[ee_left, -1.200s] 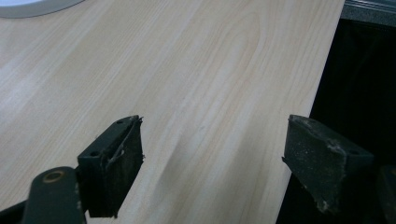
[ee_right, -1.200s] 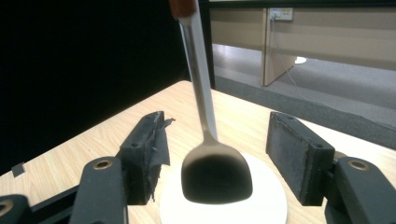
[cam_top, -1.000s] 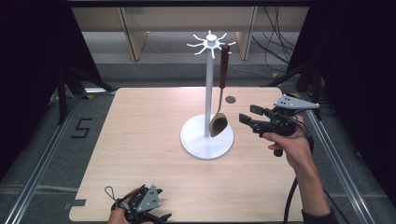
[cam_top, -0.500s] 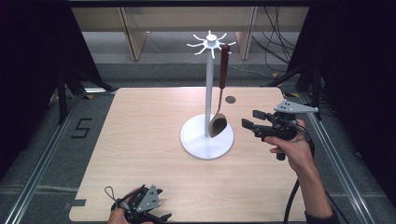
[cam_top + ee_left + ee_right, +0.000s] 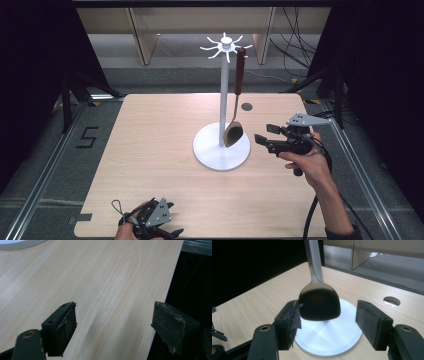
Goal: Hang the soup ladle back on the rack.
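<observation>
A white stand (image 5: 223, 90) with a round base (image 5: 209, 152) rises mid-table, its top ringed with hooks. From one hook hangs a spoon-like ladle (image 5: 233, 132) with a brown handle (image 5: 240, 70), its bowl low beside the pole. My right gripper (image 5: 263, 135) is held just right of the base, open, jaws pointing at the ladle. In the right gripper view the ladle's bowl (image 5: 319, 303) hangs a little beyond the open fingers (image 5: 288, 323), not touched. My left gripper (image 5: 150, 222) rests at the table's near edge; its view shows open jaws over bare wood (image 5: 100, 290).
A small round hole (image 5: 246, 106) lies in the tabletop behind the stand. The table's right edge (image 5: 172, 282) drops to dark floor in the left gripper view. Metal rails (image 5: 45, 170) flank the table; wooden furniture legs (image 5: 142, 35) stand behind.
My right gripper has drawn back to the right and slightly lower, away from the ladle. The left gripper has stayed put.
</observation>
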Demonstrator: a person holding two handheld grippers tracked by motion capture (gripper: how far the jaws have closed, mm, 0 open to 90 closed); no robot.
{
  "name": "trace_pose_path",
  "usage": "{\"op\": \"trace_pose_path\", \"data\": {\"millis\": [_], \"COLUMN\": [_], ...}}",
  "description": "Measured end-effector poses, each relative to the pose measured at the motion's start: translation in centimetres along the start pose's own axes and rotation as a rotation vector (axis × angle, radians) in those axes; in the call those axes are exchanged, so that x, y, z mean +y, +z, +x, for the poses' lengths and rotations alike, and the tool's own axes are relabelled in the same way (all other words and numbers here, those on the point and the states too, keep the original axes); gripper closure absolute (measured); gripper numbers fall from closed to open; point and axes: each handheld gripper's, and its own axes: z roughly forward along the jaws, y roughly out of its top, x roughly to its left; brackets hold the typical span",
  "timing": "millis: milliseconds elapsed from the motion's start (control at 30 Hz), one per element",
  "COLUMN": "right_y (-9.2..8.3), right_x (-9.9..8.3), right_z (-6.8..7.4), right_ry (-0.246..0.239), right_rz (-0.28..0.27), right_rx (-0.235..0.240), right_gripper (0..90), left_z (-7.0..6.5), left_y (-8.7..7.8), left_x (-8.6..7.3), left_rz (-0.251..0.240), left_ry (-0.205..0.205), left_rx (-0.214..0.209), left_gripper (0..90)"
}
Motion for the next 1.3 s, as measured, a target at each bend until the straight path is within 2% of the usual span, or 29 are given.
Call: {"op": "trace_pose_path", "data": {"millis": [33,67,100,133,200,233,267,300,333,433,500,533,567,600,667,767,800,833,867,900,967,1000,1100,1167,1233,1267,1300], "right_y": [0.2,0.1,0.3,0.2,0.3,0.3,0.4,0.4,0.2,0.3,0.2,0.3,0.3,0.2,0.4,0.3,0.4,0.3,0.3,0.5,0.4,0.4,0.4,0.4,0.5,0.4,0.4], "right_x": [-0.1,-0.2,-0.3,-0.4,-0.5,-0.7,-0.7,-0.8,-0.9,-1.1,-1.2,-1.4,-1.4,-1.5,-1.7,-1.7,-1.8,-1.9,-1.9,-2.0,-2.0,-2.1,-2.3,-2.3,-2.5,-2.5,-2.5], "right_z": [-0.1,0.0,0.1,0.1,0.0,0.2,0.1,0.1,0.3,0.3,0.2,0.4,0.1,0.1,0.3,0.1,0.4,0.5,0.5,0.5,0.5,0.7,0.8,0.8,1.0,1.0,1.0], "right_ry": [-0.018,-0.016,-0.007,-0.012,-0.043,-0.012,-0.027,-0.016,-0.009,-0.015,-0.037,-0.012,-0.039,-0.032,-0.012,-0.039,-0.022,-0.007,-0.012,-0.023,-0.054,-0.035,-0.047,-0.076,-0.047,-0.053,-0.063], "right_rz": [-0.015,0.002,-0.009,0.010,0.016,0.017,0.011,0.021,0.036,0.022,0.039,0.026,0.035,0.050,0.032,0.054,0.045,0.063,0.074,0.044,0.065,0.056,0.079,0.071,0.065,0.087,0.084], "right_rx": [-0.005,-0.006,-0.002,-0.011,-0.008,0.002,-0.011,0.005,-0.009,-0.010,-0.013,-0.021,-0.011,-0.007,-0.021,-0.016,-0.020,-0.009,-0.005,-0.014,-0.003,-0.010,0.003,-0.001,-0.004,0.011,0.008], "right_gripper": [36.6,36.5,36.4,36.2,35.9,35.8,35.6,35.3,35.1,34.5,34.1,34.0,33.8,33.7,33.4,33.0,32.9,32.8,32.7,32.6,32.6,32.5,32.2,32.0,31.7,31.6,31.4], "left_z": [-0.1,-0.2,-0.1,0.0,0.0,0.0,0.0,0.0,0.0,-0.1,0.0,0.0,-0.1,-0.1,-0.1,-0.1,-0.1,0.0,0.0,0.0,-0.1,-0.2,-0.1,-0.1,-0.1,-0.1,0.0], "left_y": [0.0,0.1,0.0,0.0,0.0,0.0,0.0,-0.1,-0.1,0.0,0.0,0.0,0.0,0.0,0.0,0.0,0.0,-0.1,-0.1,-0.1,0.0,0.1,0.0,0.0,0.0,0.0,0.0], "left_x": [0.0,0.0,0.0,0.0,0.0,0.1,0.1,0.0,0.0,0.0,0.0,0.0,0.0,0.0,0.0,0.0,0.0,0.0,0.0,0.0,0.0,0.0,0.0,0.0,0.0,0.0,0.0], "left_rz": [-0.012,-0.019,-0.012,-0.002,-0.003,-0.006,-0.005,-0.004,-0.002,-0.011,-0.006,-0.004,-0.010,-0.011,-0.011,-0.011,-0.007,-0.003,-0.002,-0.002,-0.011,-0.019,-0.010,-0.010,-0.008,-0.007,0.001], "left_ry": [-0.014,-0.022,-0.012,0.001,0.000,-0.003,-0.002,-0.001,0.000,-0.013,-0.005,-0.003,-0.011,-0.014,-0.013,-0.012,-0.006,0.000,0.002,-0.001,-0.012,-0.023,-0.012,-0.012,-0.010,-0.008,0.003], "left_rx": [-0.006,-0.006,-0.005,0.002,0.001,0.001,0.001,0.002,0.003,-0.005,0.001,0.001,-0.006,-0.005,-0.005,-0.005,0.001,0.005,0.006,0.005,-0.004,-0.005,-0.005,-0.005,-0.006,-0.002,0.004], "left_gripper": [18.9,19.0,18.9,18.9,18.9,19.0,18.9,18.9,18.9,18.9,18.9,18.9,18.9,18.9,18.9,19.0,18.9,18.9,18.9,18.9,18.9,18.9,18.9,18.9,18.9,19.0,19.0]}}
